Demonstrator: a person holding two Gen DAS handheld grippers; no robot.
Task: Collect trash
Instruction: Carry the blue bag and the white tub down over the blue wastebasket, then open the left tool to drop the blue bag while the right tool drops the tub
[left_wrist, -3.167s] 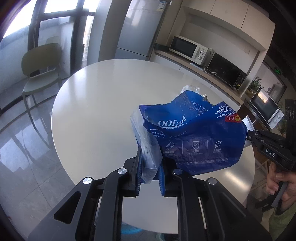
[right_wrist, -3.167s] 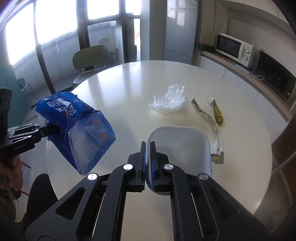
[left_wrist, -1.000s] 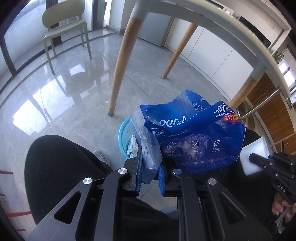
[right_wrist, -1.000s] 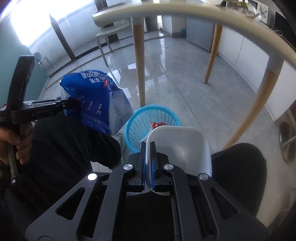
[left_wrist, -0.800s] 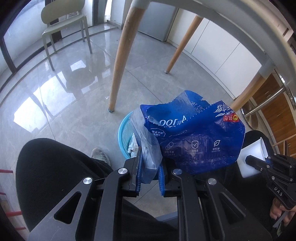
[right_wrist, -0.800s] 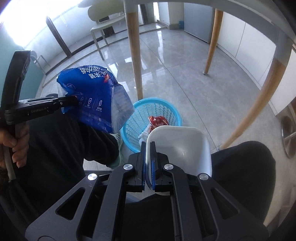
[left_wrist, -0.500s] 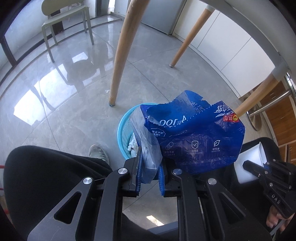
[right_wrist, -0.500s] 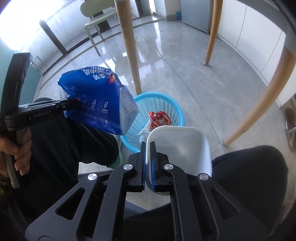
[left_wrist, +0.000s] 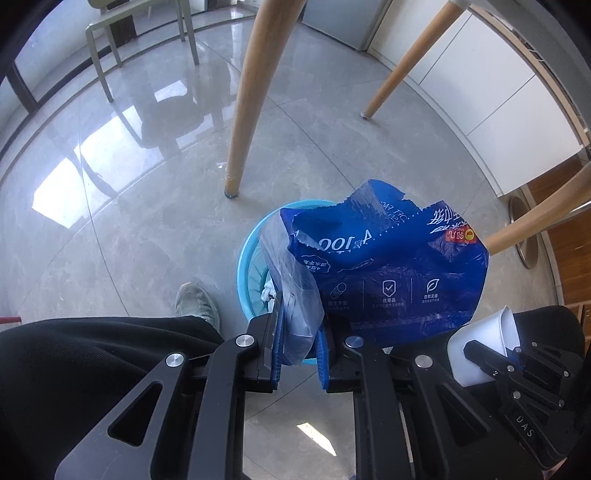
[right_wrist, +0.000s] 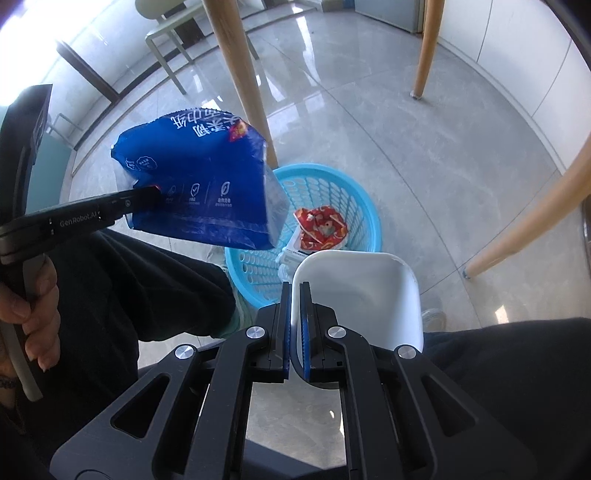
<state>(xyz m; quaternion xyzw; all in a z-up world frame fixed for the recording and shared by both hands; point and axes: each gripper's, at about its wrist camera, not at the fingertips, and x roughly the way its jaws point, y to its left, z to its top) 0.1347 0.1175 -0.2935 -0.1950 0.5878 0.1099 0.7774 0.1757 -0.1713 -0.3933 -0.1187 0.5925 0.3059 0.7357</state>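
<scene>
My left gripper (left_wrist: 298, 350) is shut on the corner of a crumpled blue plastic bag (left_wrist: 388, 266) and holds it above a light blue trash basket (left_wrist: 248, 269) on the floor. In the right wrist view the blue bag (right_wrist: 199, 184) hangs over the left rim of the basket (right_wrist: 354, 206), which holds a red wrapper (right_wrist: 321, 227). My right gripper (right_wrist: 296, 332) is shut on the rim of a white plastic bowl (right_wrist: 362, 291), held above the basket's near side. The bowl also shows in the left wrist view (left_wrist: 480, 343).
Wooden table legs (left_wrist: 255, 92) (right_wrist: 240, 70) stand behind the basket and another (right_wrist: 528, 225) at the right. The person's dark-clothed legs (left_wrist: 92, 354) and a shoe (left_wrist: 195, 302) lie close to the basket. A pale green chair (left_wrist: 140, 22) stands far back on the grey tile floor.
Both grippers have come down from the tabletop to below it and moved over the blue basket, each still holding its item. The basket now sits nearer and more underneath.
</scene>
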